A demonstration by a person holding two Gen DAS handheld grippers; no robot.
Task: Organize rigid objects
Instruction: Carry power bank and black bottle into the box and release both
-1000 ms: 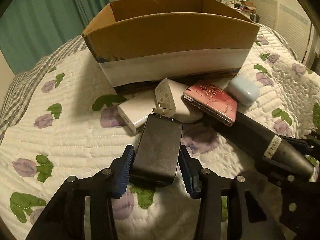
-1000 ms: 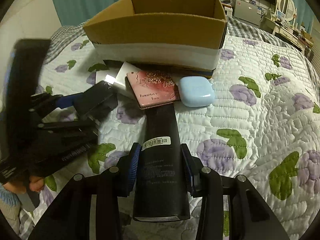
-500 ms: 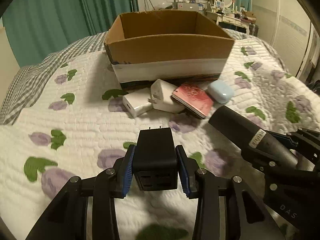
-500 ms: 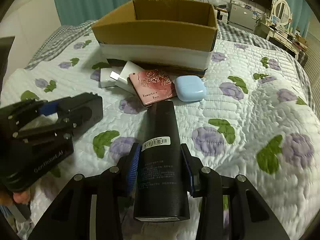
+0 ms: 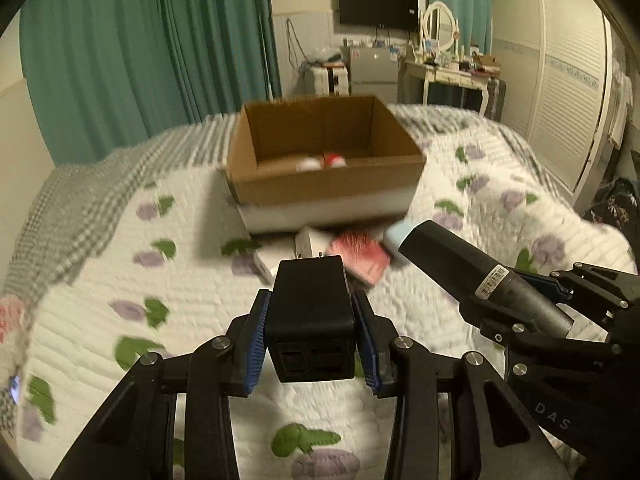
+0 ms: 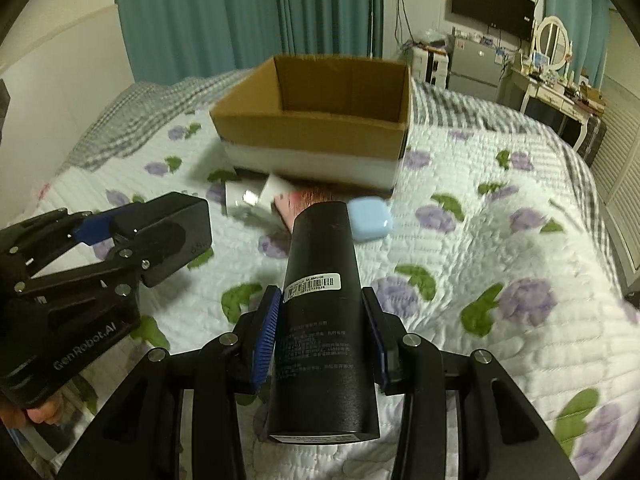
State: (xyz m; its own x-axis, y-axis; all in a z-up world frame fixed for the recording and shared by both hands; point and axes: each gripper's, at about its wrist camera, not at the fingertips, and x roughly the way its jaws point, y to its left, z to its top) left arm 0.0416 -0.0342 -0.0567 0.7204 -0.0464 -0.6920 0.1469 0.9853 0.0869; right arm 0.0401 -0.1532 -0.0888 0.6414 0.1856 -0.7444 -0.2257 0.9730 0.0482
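My left gripper (image 5: 310,344) is shut on a black charger block (image 5: 310,316) and holds it above the quilt. It also shows in the right wrist view (image 6: 160,236). My right gripper (image 6: 322,328) is shut on a black cylinder bottle (image 6: 322,292) with a barcode label, also raised; the left wrist view shows it at the right (image 5: 472,268). An open cardboard box (image 5: 324,184) stands ahead on the bed (image 6: 316,120), with small white and red items inside. In front of it lie white chargers (image 6: 256,200), a pink case (image 5: 360,258) and a light blue case (image 6: 370,220).
The bed has a white quilt (image 6: 480,248) with purple flowers and a grey checked blanket (image 5: 80,208) at the left. Teal curtains (image 5: 140,48) hang behind. A dresser with mirror (image 5: 440,64) and a wardrobe (image 5: 568,92) stand at the right.
Both grippers have risen and drawn back from the pile, carrying the charger block and the bottle. The box now sits further off and its inside shows.
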